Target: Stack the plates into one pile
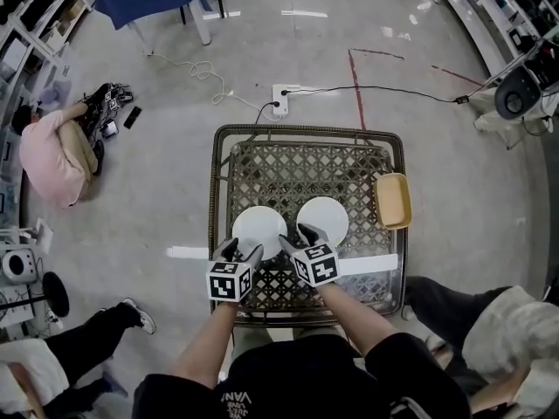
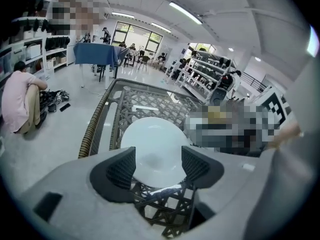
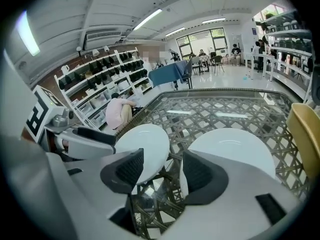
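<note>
Two white plates lie side by side on the lattice table (image 1: 262,168): the left plate (image 1: 259,228) (image 2: 152,146) (image 3: 145,144) and the right plate (image 1: 324,218) (image 3: 232,144). A yellow plate (image 1: 393,201) (image 3: 306,129) rests at the table's right edge. My left gripper (image 1: 242,250) (image 2: 157,166) hovers at the near rim of the left plate, jaws open, the rim showing between them without being pinched. My right gripper (image 1: 299,236) (image 3: 159,171) is open over the gap between the two white plates, holding nothing.
A person crouches on the floor at far left (image 1: 52,155). A power strip with cables (image 1: 281,99) lies beyond the table. Other people's legs show at lower left (image 1: 105,330) and lower right (image 1: 489,321). Shelving lines the room's sides.
</note>
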